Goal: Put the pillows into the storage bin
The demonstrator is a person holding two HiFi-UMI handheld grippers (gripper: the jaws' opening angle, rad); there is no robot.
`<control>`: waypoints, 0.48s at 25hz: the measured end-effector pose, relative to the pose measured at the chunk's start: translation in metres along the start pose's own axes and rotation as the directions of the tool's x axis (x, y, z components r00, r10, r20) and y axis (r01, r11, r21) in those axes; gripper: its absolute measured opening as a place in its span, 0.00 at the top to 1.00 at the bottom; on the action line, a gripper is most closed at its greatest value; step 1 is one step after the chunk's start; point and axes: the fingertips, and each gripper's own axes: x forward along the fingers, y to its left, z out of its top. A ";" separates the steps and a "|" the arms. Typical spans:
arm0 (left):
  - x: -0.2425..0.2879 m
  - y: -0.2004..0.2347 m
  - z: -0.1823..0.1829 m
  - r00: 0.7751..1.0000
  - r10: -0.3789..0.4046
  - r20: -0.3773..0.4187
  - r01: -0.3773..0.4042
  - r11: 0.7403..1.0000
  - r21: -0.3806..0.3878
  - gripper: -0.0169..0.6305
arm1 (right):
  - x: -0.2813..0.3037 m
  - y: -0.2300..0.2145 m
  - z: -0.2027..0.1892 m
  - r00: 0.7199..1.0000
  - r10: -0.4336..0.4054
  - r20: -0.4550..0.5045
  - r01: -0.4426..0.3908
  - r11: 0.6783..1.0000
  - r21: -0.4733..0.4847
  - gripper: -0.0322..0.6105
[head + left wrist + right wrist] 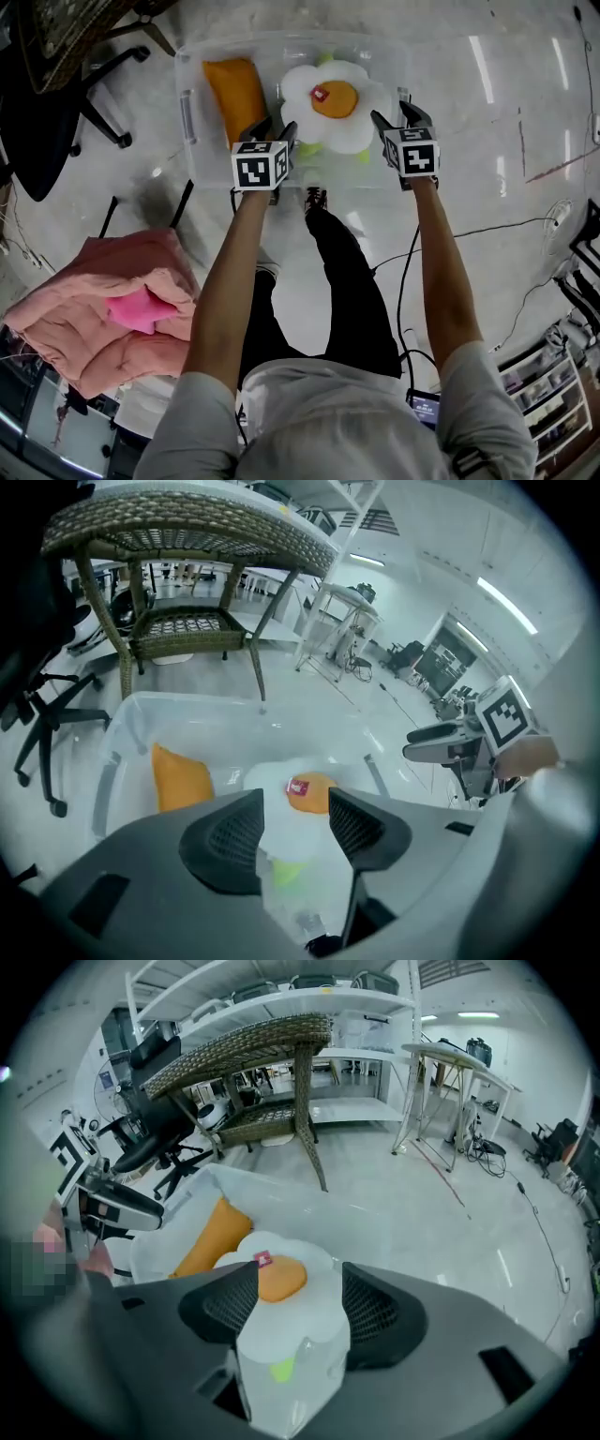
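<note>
Bright ceiling lights (506, 604), glare on glossy floor (483, 70) — fisheye-bent, dark-vignetted edges

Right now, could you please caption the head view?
Open left gripper and right gripper flank a white flower pillow beside an orange pillow in the clear storage bin.

The bin (392, 54) stands open-topped on the floor (487, 122). An orange pillow (236, 94) lies along its left side, and a flower pillow (333, 108) fills the middle and right. That leaves a narrow bare strip between them and another by the far wall. The left claw (273, 129) and right claw (398, 117), jaws apart, flank the flower's near edge at the near wall. Right of the bin only a cable (487, 228) crosses the floor. A chair (89, 103) stands near on the left, and a wicker table (187, 536) beyond.
</note>
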 end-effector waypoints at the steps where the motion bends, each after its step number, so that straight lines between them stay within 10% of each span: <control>1: -0.009 0.002 0.004 1.000 0.008 0.012 -0.007 1.000 -0.010 0.62 | -0.005 0.002 0.005 1.000 0.006 0.004 -0.006 1.000 -0.002 0.49; 12: -0.212 0.016 0.070 0.942 0.086 0.325 -0.073 0.996 -0.053 0.62 | -0.161 0.102 0.132 0.958 0.096 0.269 -0.089 0.995 -0.036 0.48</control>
